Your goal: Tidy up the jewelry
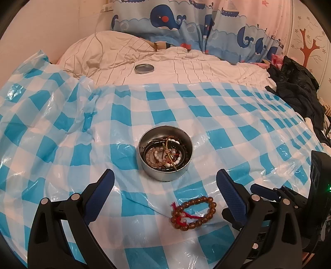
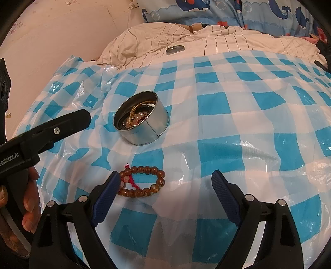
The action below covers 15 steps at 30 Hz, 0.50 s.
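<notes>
A brown bead bracelet [image 1: 213,208] with a red cord knot lies flat on the checked plastic sheet [image 1: 206,115]. Behind it stands an open round metal tin [image 1: 157,174] holding several bracelets [image 1: 165,153]. My left gripper [image 1: 164,177] is open and empty, its fingers framing the tin's near side; the bracelet lies close to its right finger. In the right wrist view my right gripper [image 2: 165,174] is open over the bracelet [image 2: 144,168], whose left end sits by the left fingertip. The tin [image 2: 144,136] is farther back on the left.
The tin's lid [image 1: 144,68] rests on the white striped duvet [image 1: 186,68] beyond the sheet. Dark clothes [image 1: 295,93] pile up at the right. A hand [image 2: 31,207] holds the left gripper's black body [image 2: 62,126]. Whale-print fabric [image 1: 175,18] hangs behind.
</notes>
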Each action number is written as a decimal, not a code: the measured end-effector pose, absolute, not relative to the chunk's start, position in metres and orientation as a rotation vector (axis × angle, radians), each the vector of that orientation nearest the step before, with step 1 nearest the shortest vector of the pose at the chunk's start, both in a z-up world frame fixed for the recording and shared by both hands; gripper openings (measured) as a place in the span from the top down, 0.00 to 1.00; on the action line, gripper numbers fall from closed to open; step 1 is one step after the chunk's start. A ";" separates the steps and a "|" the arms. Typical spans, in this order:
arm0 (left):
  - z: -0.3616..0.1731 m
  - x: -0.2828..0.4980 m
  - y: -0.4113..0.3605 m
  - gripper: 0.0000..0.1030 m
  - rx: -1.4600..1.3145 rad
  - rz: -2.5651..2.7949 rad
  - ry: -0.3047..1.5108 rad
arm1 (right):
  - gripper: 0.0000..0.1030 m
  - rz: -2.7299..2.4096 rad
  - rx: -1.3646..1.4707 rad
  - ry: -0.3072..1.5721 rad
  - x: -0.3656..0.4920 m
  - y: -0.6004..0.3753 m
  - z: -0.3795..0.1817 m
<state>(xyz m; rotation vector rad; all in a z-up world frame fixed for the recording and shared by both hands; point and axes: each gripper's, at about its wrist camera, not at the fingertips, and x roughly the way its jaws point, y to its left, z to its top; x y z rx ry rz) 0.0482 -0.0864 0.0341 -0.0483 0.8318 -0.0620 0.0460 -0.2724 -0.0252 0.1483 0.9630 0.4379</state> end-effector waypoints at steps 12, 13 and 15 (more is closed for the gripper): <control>0.036 0.045 -0.087 0.08 -0.055 -0.055 0.833 | 0.17 0.434 0.150 0.967 0.040 -0.275 -0.025; 0.037 0.044 -0.087 0.08 -0.058 -0.055 0.832 | 0.17 0.435 0.149 0.967 0.041 -0.275 -0.025; 0.038 0.043 -0.089 0.08 -0.060 -0.057 0.831 | 0.17 0.438 0.147 0.968 0.040 -0.276 -0.026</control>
